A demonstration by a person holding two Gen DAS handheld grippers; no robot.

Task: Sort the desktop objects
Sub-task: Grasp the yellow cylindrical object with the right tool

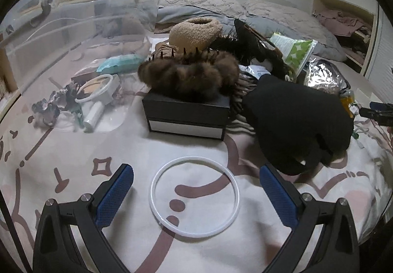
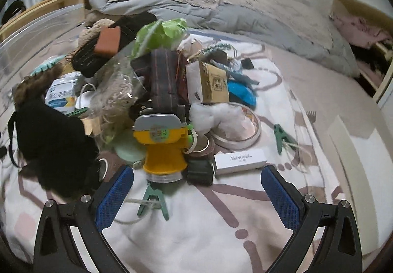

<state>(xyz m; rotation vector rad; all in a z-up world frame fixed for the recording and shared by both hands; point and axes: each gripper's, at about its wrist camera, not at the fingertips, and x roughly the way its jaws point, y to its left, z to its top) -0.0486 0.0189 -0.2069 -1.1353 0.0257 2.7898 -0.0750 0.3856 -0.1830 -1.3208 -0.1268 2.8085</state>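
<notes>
A white plastic ring (image 1: 194, 196) lies flat on the patterned bed cover, between the blue pads of my open left gripper (image 1: 196, 174), which holds nothing. Behind it a black box (image 1: 186, 114) carries a brown fur piece (image 1: 189, 74). A black glove (image 1: 297, 123) lies to the right. In the right wrist view my right gripper (image 2: 197, 174) stands open and empty before a heap. At the heap's front are a yellow bottle-like item (image 2: 163, 147), a green clip (image 2: 153, 199) and a white Matchstick box (image 2: 239, 162).
A clear plastic bin (image 1: 73, 34) at the left holds a mirror, a wipes pack and small items. Pillows and a quilt (image 2: 221, 7) lie at the back. Tape rolls (image 2: 235, 133), another green clip (image 2: 282, 135) and a cardboard box (image 2: 208, 81) sit in the heap.
</notes>
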